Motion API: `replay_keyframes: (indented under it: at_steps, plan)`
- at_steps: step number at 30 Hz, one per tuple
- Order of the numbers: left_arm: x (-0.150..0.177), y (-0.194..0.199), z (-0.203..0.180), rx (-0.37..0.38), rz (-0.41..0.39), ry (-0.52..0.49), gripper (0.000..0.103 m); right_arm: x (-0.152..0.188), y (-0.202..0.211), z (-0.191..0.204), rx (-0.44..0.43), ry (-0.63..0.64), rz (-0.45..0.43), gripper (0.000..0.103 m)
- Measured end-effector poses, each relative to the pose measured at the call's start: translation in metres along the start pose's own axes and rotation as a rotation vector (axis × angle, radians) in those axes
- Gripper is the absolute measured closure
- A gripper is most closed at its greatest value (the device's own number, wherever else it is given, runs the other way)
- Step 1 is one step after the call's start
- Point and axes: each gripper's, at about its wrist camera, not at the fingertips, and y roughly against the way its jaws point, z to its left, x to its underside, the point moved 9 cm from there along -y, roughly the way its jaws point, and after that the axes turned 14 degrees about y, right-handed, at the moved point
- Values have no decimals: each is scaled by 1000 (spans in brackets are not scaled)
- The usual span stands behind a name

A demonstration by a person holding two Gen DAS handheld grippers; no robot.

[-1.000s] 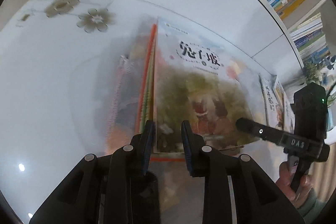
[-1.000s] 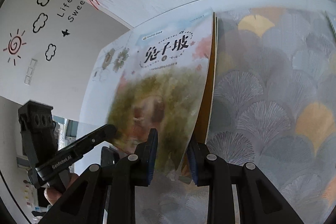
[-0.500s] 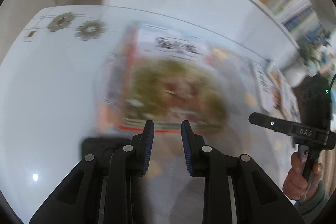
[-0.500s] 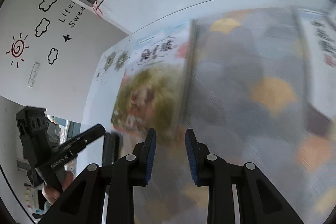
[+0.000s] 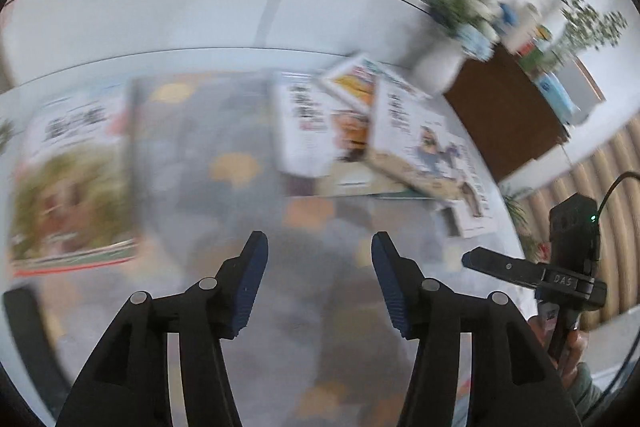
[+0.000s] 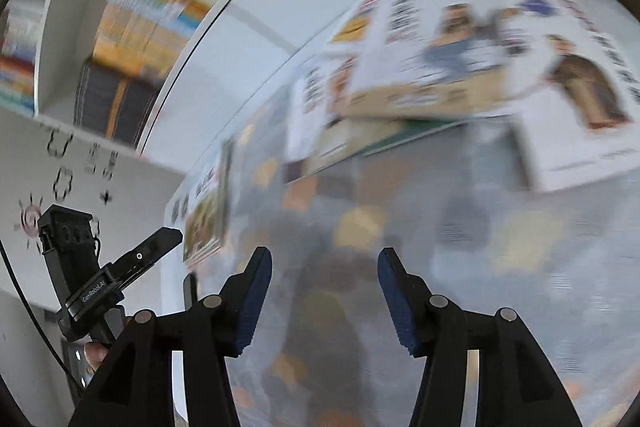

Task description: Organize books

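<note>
- Left wrist view: your left gripper [image 5: 316, 259] hangs over the grey tablecloth with orange fan shapes [image 5: 236, 167]; its jaws have just been opening, stand well apart, and nothing is between them.
- The green-covered picture book [image 5: 72, 187] lies flat at the left, on top of a stack.
- A loose pile of white-covered books [image 5: 384, 143] lies overlapping at the far right, tilted against each other.
- Right wrist view: your right gripper [image 6: 324, 281] has also just been opening; its blue pads [image 6: 256, 299] stand wide apart and empty.
- Both frames are blurred, so the titles are unreadable.
- Shelves of colourful book spines [image 6: 136, 23] stand beyond the table.
</note>
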Motion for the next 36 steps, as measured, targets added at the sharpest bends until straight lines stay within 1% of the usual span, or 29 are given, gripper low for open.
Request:
replay_keyframes:
  at_steps: [2, 5, 8, 10, 12, 13, 15, 16, 17, 18, 20, 22, 23, 25, 27, 28, 29, 32, 33, 36]
  plan:
    - [-2, -16, -25, 20, 23, 8, 48, -2, 21, -21, 17, -18, -23, 50]
    - [-11, -43, -56, 52, 37, 23, 48, -14, 47, -44, 45, -12, -42, 50]
    - [-20, -75, -73, 37, 41, 39, 48, -34, 56, -66, 109, 16, -44, 50]
    - [-23, -95, -83, 30, 44, 29, 48, -44, 58, -81, 152, 31, -44, 50]
    - [-25, -110, -86, 0, 43, 11, 48, -56, 55, -98, 203, 29, -38, 51]
    - [-28, -121, -88, -22, 48, 2, 50, -65, 50, -106, 208, 29, -37, 59]
    - [-34, -137, -92, -37, 52, -6, 50, -76, 42, -120, 226, 24, -37, 65]
    - [-38, -145, -93, -41, 53, -5, 51, -80, 36, -125, 239, 24, -35, 69]
    - [-43, -153, -93, -48, 56, 1, 52, -86, 31, -130, 252, 24, -34, 70]
    - [-47, -160, -93, -43, 59, 4, 57, -92, 24, -136, 267, 21, -29, 70]
    - [-54, -169, -92, -53, 57, 4, 57, -100, 13, -145, 274, 12, -20, 70]
    - [-60, -178, -92, -63, 59, 2, 62, -105, 3, -153, 280, 0, -13, 70]
    - [-61, -184, -92, -61, 67, 3, 62, -108, -1, -157, 290, -6, -10, 70]
    - [-59, -194, -93, -34, 105, 4, 62, -111, -8, -164, 307, -6, 2, 70]
    - [-54, -202, -96, -9, 144, 4, 62, -115, -12, -160, 285, 20, -9, 70]
    - [-51, -204, -99, 16, 163, 2, 61, -116, -15, -156, 260, 34, 2, 69]
    - [-47, -202, -101, 35, 162, 1, 62, -115, -17, -154, 268, 44, 8, 69]
    - [-34, -185, -105, 45, 141, -17, 62, -112, -16, -148, 325, 124, 38, 69]
    - [-29, -176, -104, 43, 131, -19, 62, -109, -16, -145, 322, 136, 49, 69]
    - [-9, -139, -92, 52, 107, 23, 62, -86, -13, -121, 255, 177, 87, 69]
